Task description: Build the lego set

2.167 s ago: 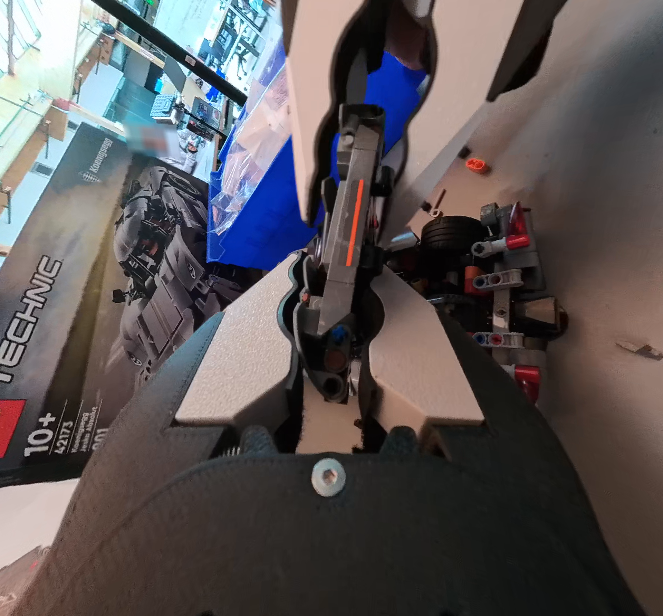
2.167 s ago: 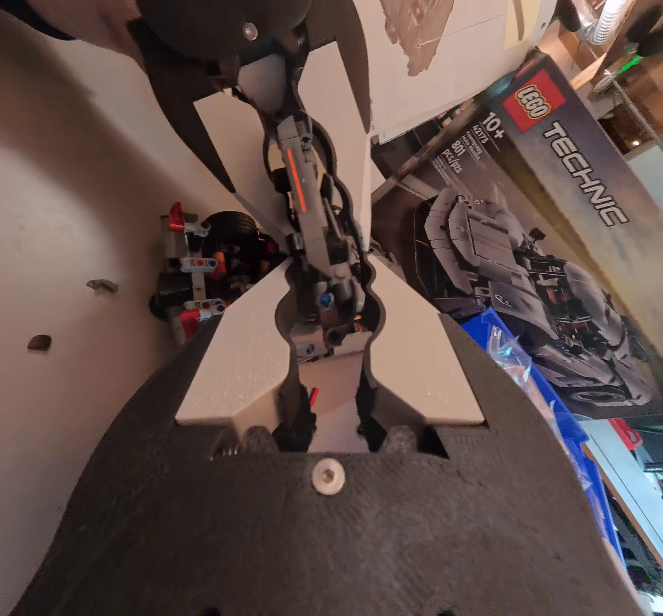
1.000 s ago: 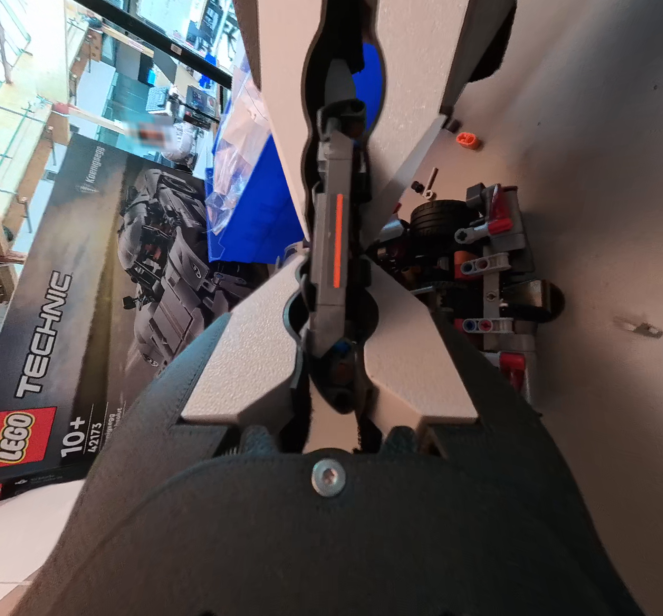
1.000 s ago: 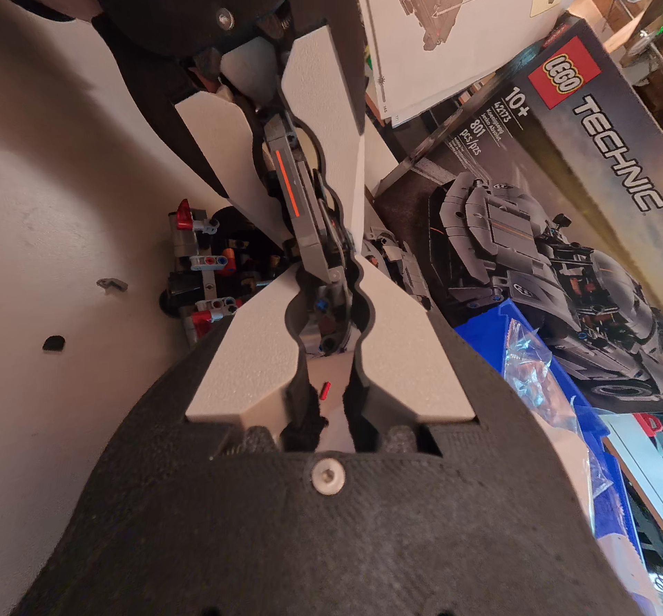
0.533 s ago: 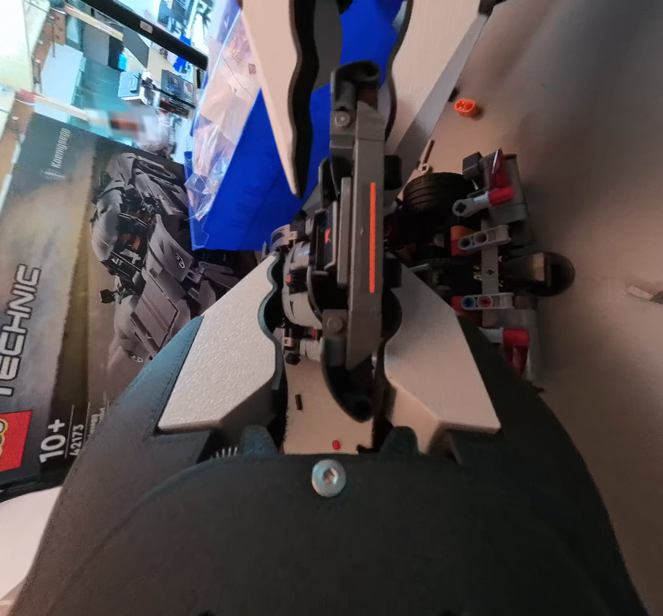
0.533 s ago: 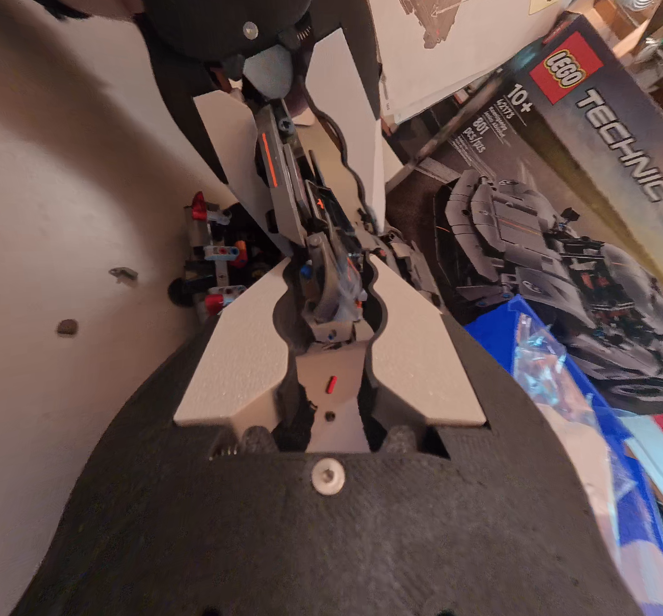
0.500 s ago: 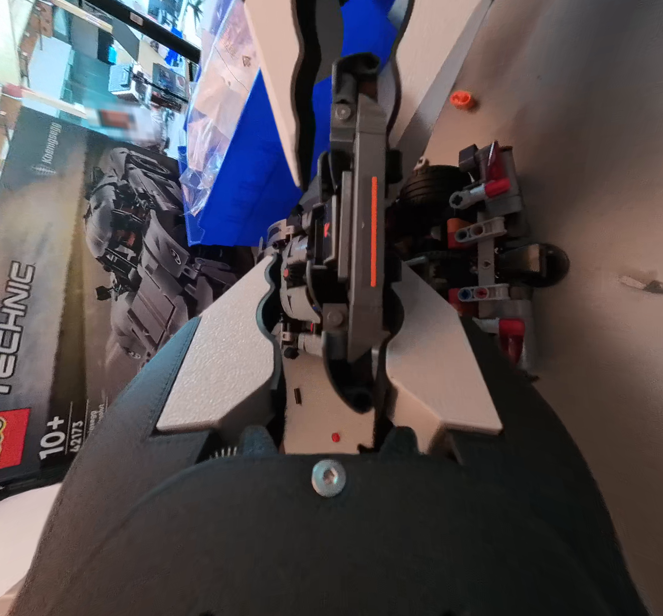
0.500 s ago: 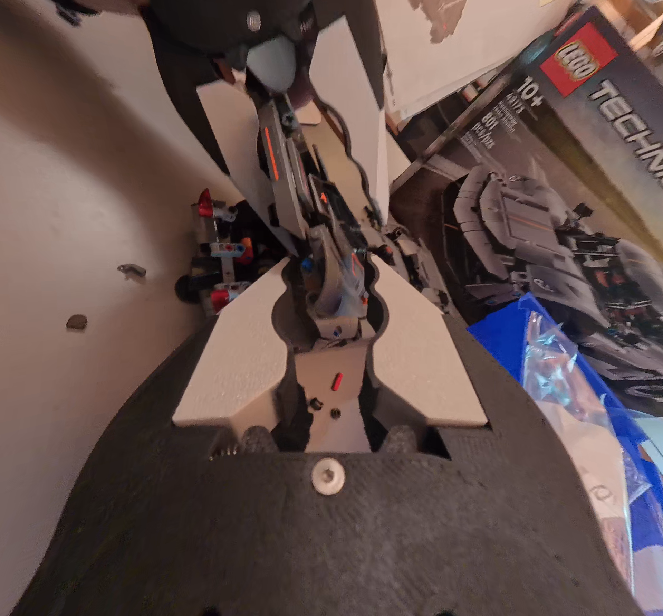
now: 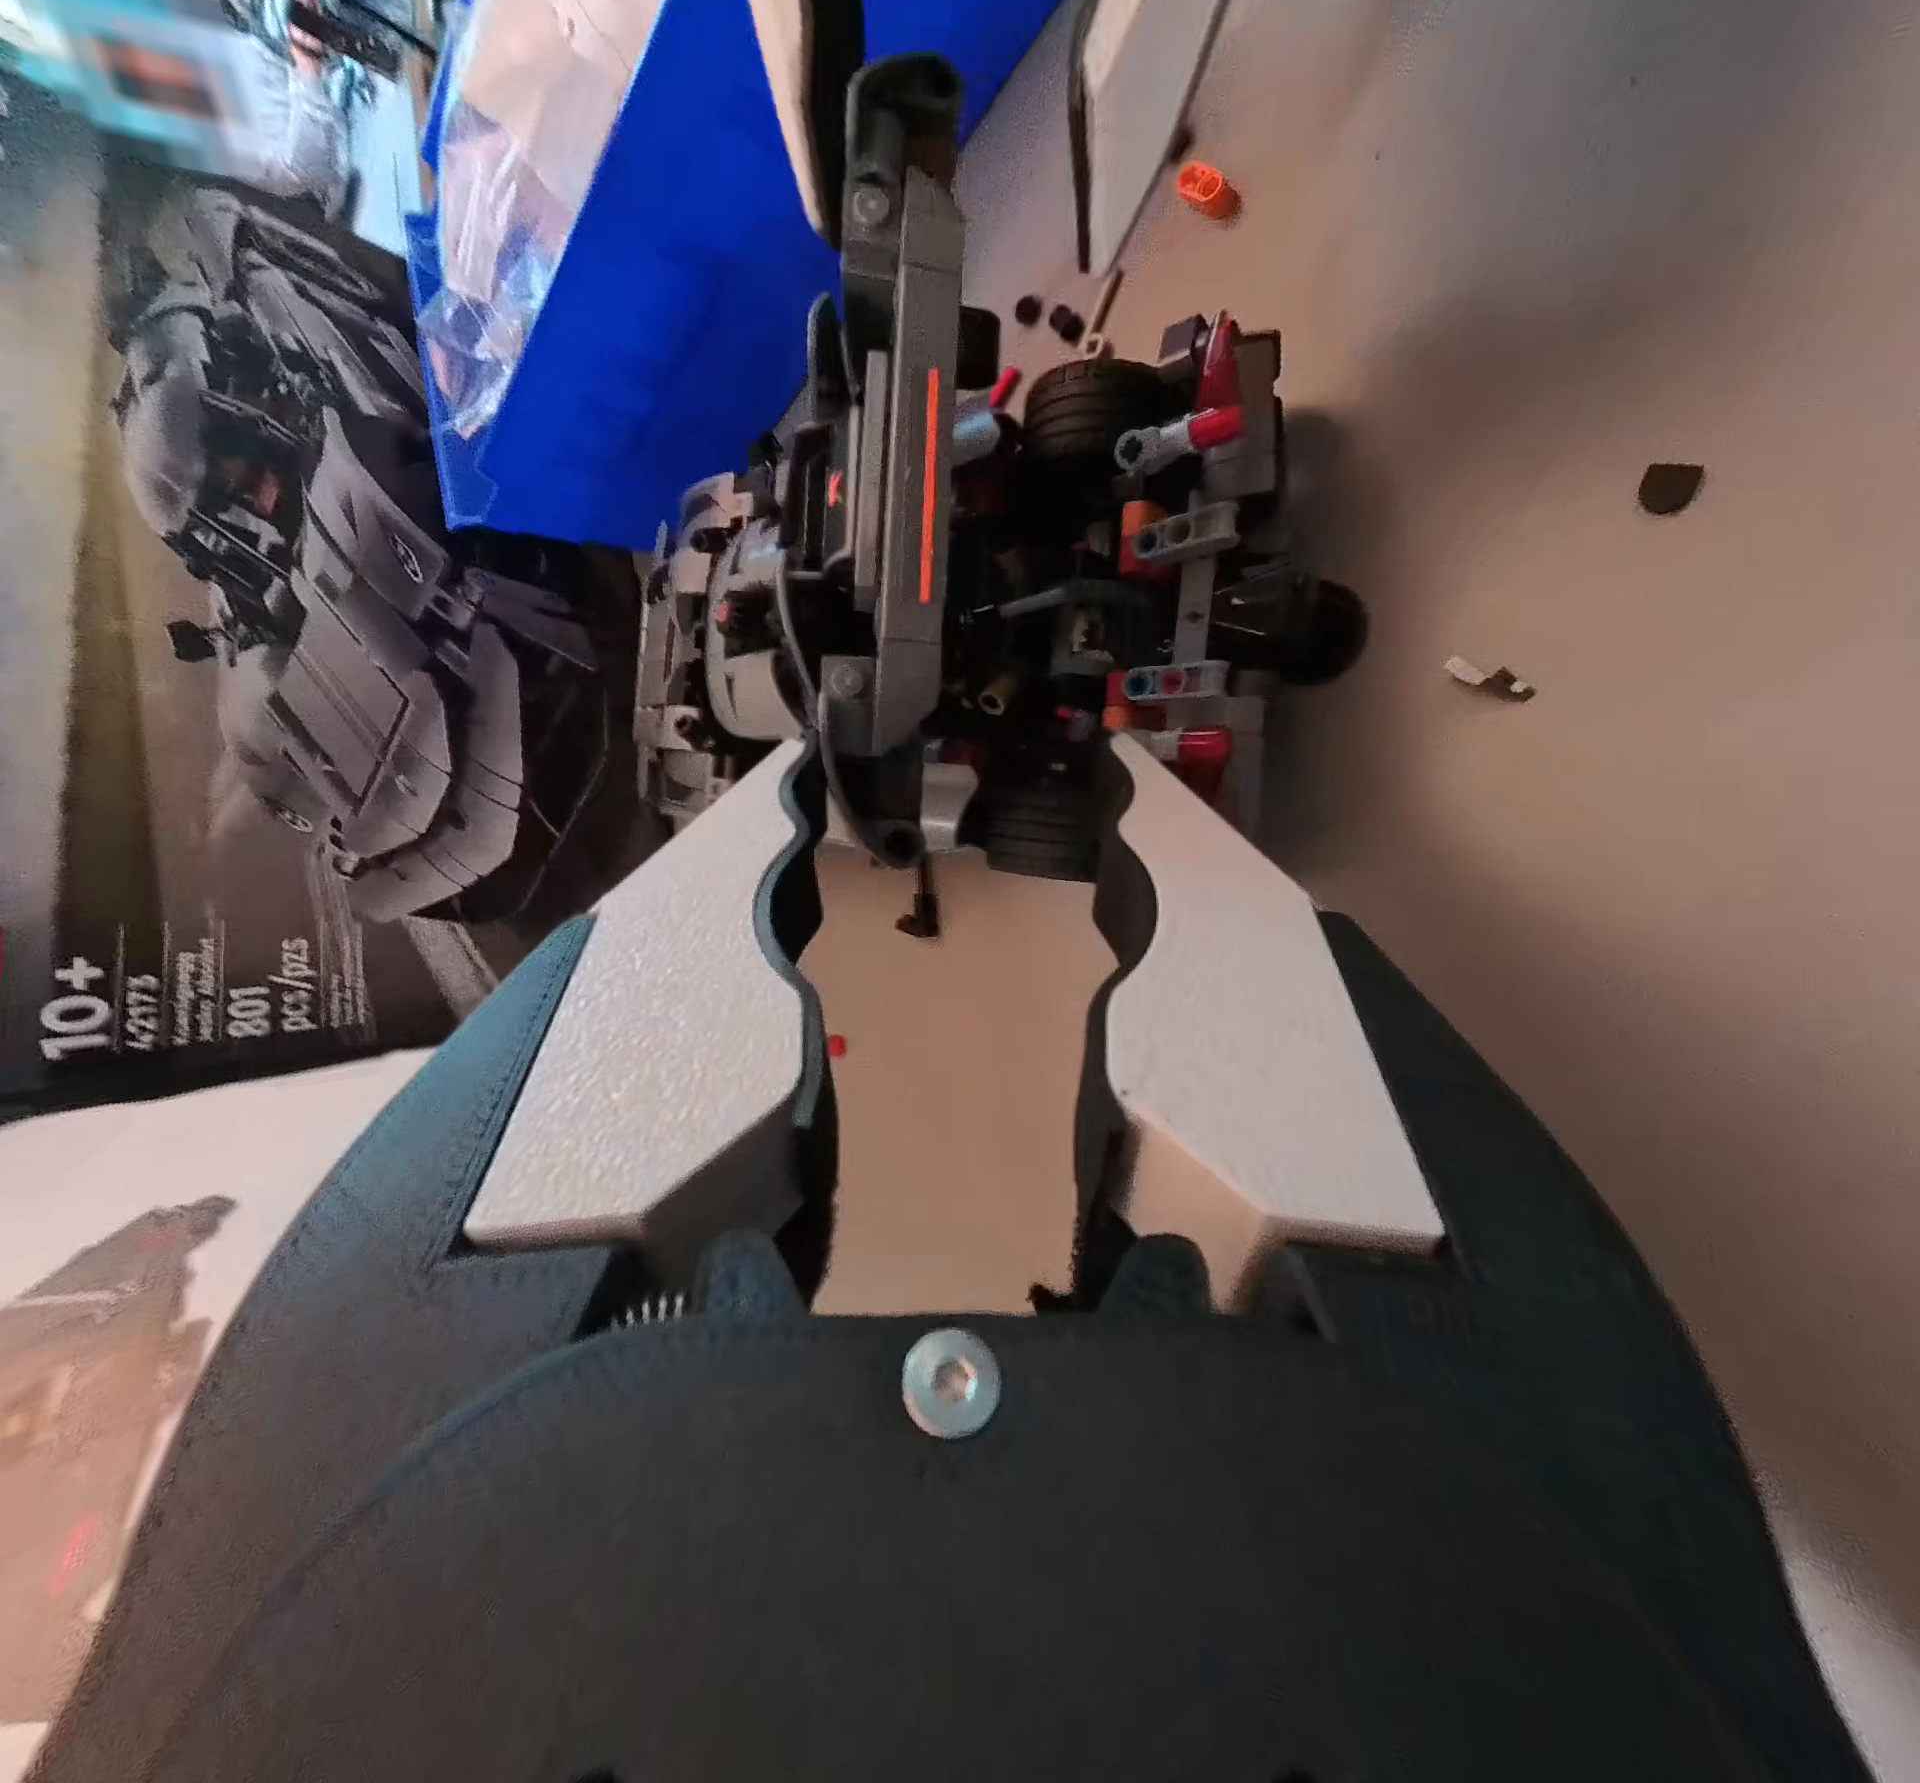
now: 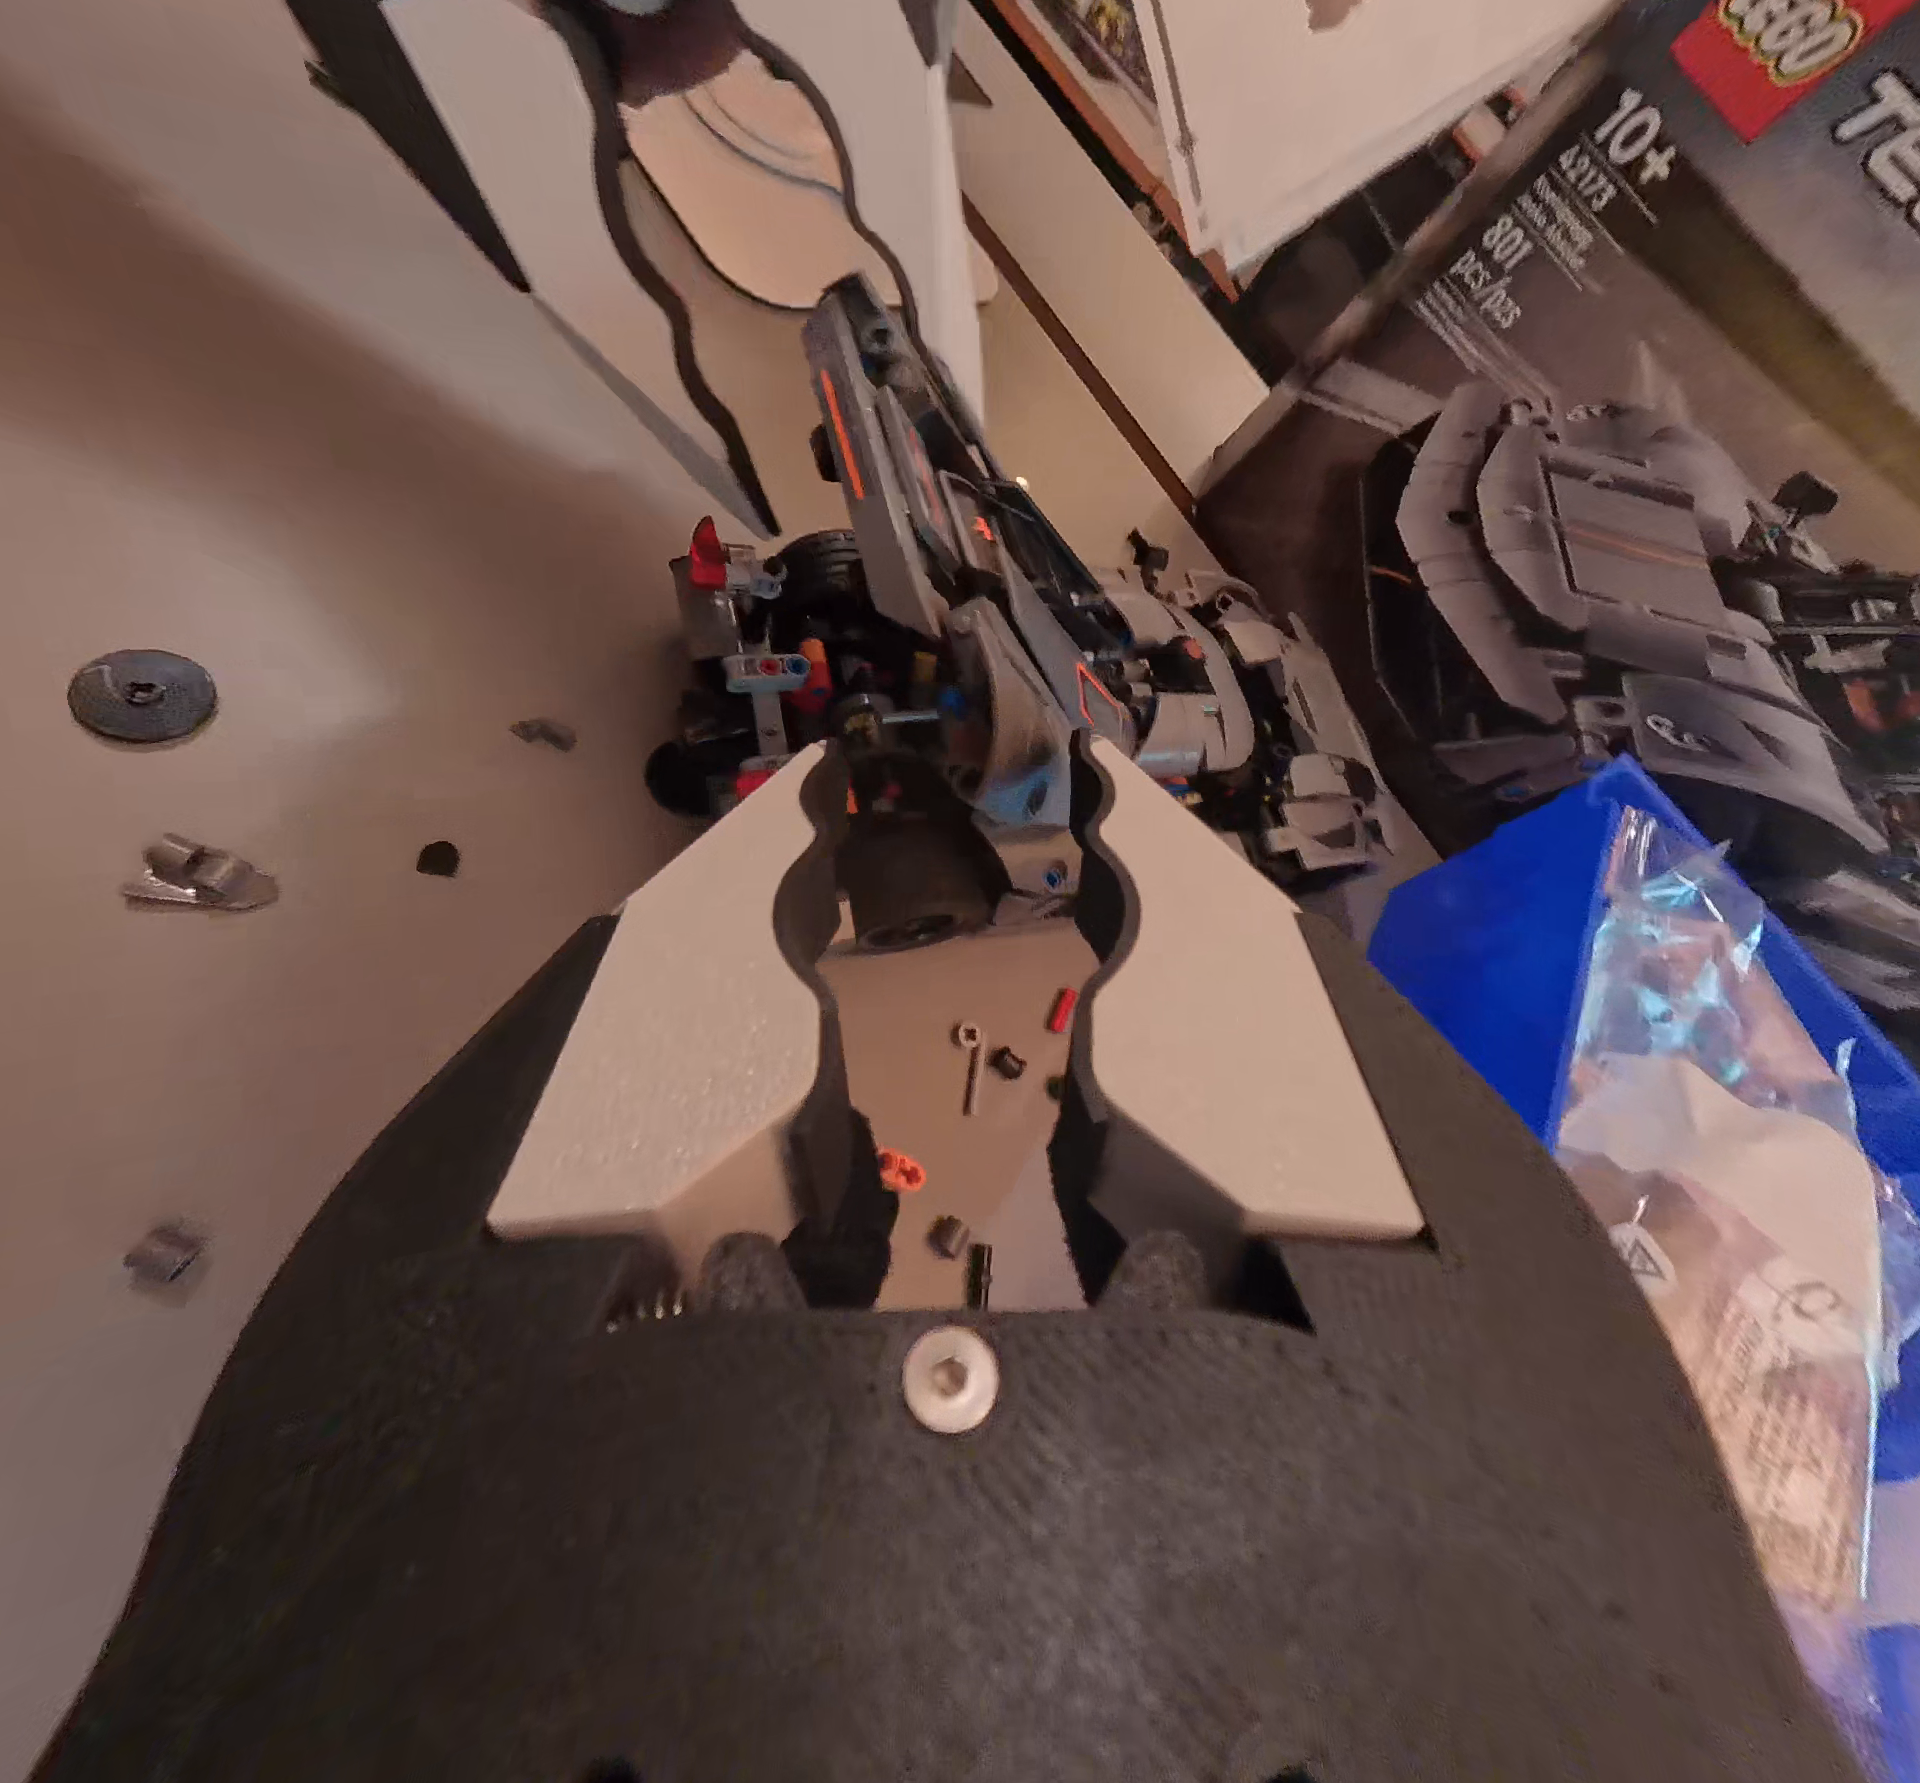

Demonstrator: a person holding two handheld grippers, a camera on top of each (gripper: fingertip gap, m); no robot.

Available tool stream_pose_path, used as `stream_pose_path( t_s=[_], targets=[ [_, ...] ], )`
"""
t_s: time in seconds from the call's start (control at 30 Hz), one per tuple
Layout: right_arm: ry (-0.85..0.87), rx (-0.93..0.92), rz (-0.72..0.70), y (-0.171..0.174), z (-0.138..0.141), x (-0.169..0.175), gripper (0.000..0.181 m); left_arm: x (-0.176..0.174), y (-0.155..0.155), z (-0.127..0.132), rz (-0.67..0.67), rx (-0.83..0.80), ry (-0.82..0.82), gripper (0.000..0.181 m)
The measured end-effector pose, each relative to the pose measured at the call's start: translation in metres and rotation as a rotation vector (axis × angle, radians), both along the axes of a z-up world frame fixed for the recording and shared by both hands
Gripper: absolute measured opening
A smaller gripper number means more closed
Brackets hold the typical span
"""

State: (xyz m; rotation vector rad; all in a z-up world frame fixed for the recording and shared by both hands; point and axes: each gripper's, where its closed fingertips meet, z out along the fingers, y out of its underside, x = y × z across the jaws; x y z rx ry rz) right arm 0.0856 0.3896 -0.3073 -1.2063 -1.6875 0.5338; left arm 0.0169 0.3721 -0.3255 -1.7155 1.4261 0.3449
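Beige tabletop (image 10: 260,507) strewn with small parts, half-built grey car (image 9: 935,580) beside blue bin (image 9: 644,279), both grippers' jaws spread, empty.

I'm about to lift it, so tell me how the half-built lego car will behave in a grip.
The half-built lego car likely rolls if nudged, since it sits on black tyres. The long grey panel sticks out from the body and may flex or pop off. Exposed beams and pins suggest a fragile frame.
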Motion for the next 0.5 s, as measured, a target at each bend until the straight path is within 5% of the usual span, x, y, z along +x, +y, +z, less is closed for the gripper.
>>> stream_pose_path(
  t_s=[0.2,0.5],
  targets=[
    [0.023,-0.130,-0.060,0.000,0.015,0.006,0.048,-0.011,-0.009,0.006,0.118,-0.047,-0.131,0.056],
    [0.099,-0.494,-0.205,0.000,0.020,0.016,0.051,-0.020,-0.018,0.018,0.336,-0.278,-0.731,0.056]
  ],
)
